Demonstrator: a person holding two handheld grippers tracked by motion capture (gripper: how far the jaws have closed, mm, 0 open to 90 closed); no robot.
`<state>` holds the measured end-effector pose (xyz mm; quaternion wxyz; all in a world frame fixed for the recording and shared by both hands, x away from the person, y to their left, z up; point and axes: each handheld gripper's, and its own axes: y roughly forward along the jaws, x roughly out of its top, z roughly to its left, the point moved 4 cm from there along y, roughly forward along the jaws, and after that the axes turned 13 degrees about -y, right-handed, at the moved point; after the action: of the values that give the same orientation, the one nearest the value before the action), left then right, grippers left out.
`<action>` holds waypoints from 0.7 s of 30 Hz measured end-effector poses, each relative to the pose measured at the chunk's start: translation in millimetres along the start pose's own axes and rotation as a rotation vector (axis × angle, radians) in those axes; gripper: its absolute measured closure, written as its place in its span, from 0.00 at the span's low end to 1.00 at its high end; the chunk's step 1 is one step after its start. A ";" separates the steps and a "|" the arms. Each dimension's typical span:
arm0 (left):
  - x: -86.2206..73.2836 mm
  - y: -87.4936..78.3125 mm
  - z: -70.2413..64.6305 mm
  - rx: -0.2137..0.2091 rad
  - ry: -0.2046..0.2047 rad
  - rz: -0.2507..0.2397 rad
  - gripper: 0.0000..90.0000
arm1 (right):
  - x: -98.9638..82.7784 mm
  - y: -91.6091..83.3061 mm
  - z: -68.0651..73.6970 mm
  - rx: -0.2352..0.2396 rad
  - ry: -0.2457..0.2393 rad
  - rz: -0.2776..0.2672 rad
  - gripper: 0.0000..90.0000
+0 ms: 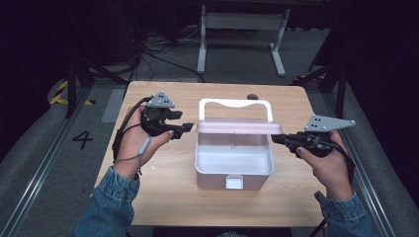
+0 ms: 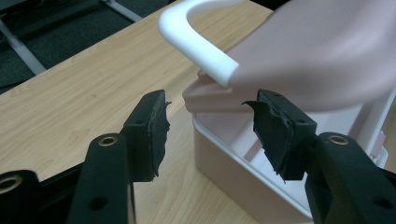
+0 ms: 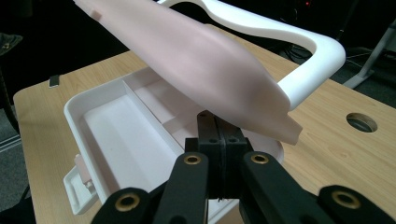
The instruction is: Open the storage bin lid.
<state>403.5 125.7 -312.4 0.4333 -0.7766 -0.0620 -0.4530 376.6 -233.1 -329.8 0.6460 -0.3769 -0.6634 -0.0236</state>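
1. Nearest the bottom edge of the high view: two denim sleeves (image 1: pixel 106 205), forearms coming in over the near edge of the wooden table (image 1: pixel 163 187).
2. At left, the left tongs (image 1: pixel 184 129) held in the left hand (image 1: pixel 136 143), jaws set apart with nothing between them, tips just beside the left end of the box lid, not touching it.
3. At right, the right tongs (image 1: pixel 277 139) held in the right hand (image 1: pixel 328 165), jaws pressed together, tips at the right end of the lid; from the right gripper view, tucked under the raised lid's edge, contact hard to tell.
4. At the middle of the table, a pale pink storage box (image 1: pixel 233 170), open, with a white latch tab on its near wall and dividers inside.
5. Above the box's rear part, the pink lid (image 1: pixel 239 128) raised and tilted, its white carry handle (image 1: pixel 234 103) arching behind.
6. Further back on the table, a round cable hole (image 1: pixel 252 96).
7. Beyond the table, a grey floor with cables and a white frame (image 1: pixel 242 29).
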 end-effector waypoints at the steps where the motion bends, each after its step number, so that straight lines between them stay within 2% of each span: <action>1: -1.5 0.0 -0.6 0.000 0.012 0.002 0.49 | 0.3 0.1 -0.2 0.001 0.000 -0.002 1.00; 2: -3.5 0.3 -2.4 -0.004 0.009 0.003 0.49 | 0.6 0.1 -0.5 0.001 0.002 -0.003 1.00; 4: -6.7 1.8 -4.7 -0.011 0.037 0.012 0.47 | 1.0 0.0 -1.0 0.003 0.003 -0.006 1.00; 6: -9.0 4.2 -7.1 -0.015 0.042 0.021 0.47 | 1.4 -0.6 -1.5 0.005 0.008 -0.010 1.00; 9: -9.7 10.3 -11.8 -0.035 0.057 0.013 0.46 | 1.4 -0.5 -1.9 0.007 0.010 -0.012 1.00; 13: -8.1 16.1 -18.7 -0.057 0.076 -0.015 0.44 | 1.2 -0.8 -2.0 0.008 0.016 -0.013 1.00; 17: -5.0 18.1 -27.2 -0.046 0.086 -0.054 0.45 | 0.9 -0.9 -2.3 0.016 0.023 -0.018 1.00; 18: -5.0 18.1 -27.2 -0.046 0.086 -0.054 0.46 | 0.8 -1.1 -2.6 0.019 0.026 -0.021 1.00; 21: 0.0 17.8 -34.6 -0.054 0.102 -0.095 0.46 | 0.6 -1.4 -2.8 0.023 0.029 -0.021 1.00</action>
<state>389.7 89.4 -316.0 0.3925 -0.7603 -0.0645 -0.5136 378.2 -235.3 -328.2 0.6597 -0.3618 -0.6582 -0.0281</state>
